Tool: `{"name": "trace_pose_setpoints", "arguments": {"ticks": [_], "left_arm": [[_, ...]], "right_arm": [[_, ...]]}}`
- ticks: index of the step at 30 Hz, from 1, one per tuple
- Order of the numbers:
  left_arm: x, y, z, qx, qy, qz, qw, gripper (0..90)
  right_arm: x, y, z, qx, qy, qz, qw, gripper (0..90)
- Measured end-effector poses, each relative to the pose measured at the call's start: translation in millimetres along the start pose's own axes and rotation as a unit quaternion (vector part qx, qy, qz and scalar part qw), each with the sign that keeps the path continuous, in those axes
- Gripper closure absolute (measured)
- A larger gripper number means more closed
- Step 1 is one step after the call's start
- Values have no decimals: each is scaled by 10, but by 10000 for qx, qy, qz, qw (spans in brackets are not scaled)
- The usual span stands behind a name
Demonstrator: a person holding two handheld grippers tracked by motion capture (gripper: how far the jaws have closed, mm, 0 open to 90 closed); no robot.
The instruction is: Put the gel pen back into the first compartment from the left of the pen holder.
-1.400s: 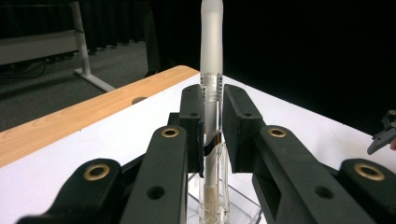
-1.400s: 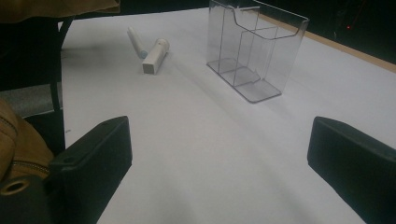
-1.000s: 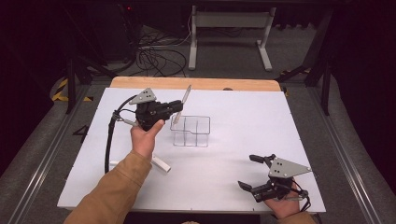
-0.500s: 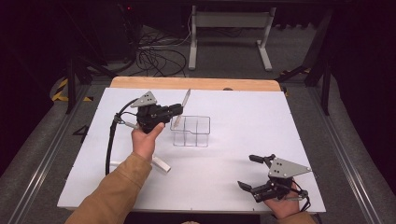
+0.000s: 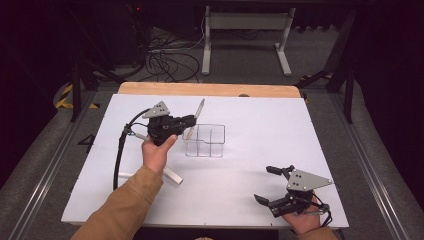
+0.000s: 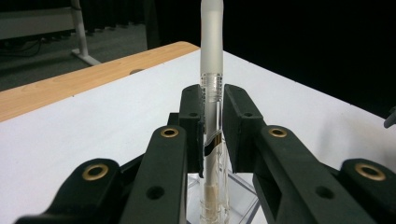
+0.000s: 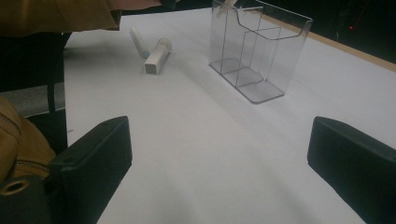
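Here the left gripper [image 5: 192, 120], left of centre in the high view, is clenched on a frosted pen [image 6: 211, 70] held nearly upright over the clear organizer [image 5: 206, 141] on the white counter [image 5: 260, 125]. To seat it cleanly, keep the pen vertical over one compartment and lower slowly. The right gripper [image 5: 270, 186], lower right, rests released.

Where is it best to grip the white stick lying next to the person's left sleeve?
Probably at the middle of the white stick, coming straight down with the right tool, jaws across its narrow width: it lies flat on the table, with free space on both long sides.
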State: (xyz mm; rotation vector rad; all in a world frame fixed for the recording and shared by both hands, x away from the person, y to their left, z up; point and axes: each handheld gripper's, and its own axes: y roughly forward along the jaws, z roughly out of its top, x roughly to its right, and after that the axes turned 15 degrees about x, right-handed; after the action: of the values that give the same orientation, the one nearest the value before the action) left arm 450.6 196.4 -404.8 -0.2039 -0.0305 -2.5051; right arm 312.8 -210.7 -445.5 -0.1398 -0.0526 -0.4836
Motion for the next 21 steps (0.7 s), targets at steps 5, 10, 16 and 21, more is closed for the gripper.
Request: {"name": "trace_pose_setpoints", "arguments": {"ticks": [5,10,16,21], "left_arm": [[5,5,-26,-54,56,5,10000,786],[16,2,-33,-97,92,29,9999,786],[26,-6,-14,-54,125,-7,9999,737],[77,-107,75,-3,335,-2,9994,559]], "right_arm": [[-1,1,-1,-1,3,-1,10000,69],[-2,2,-1,-2,7,2,10000,69],[-1,1,0,-1,-4,5,10000,68],[-1,0,0,2,3,5,10000,68]]}}
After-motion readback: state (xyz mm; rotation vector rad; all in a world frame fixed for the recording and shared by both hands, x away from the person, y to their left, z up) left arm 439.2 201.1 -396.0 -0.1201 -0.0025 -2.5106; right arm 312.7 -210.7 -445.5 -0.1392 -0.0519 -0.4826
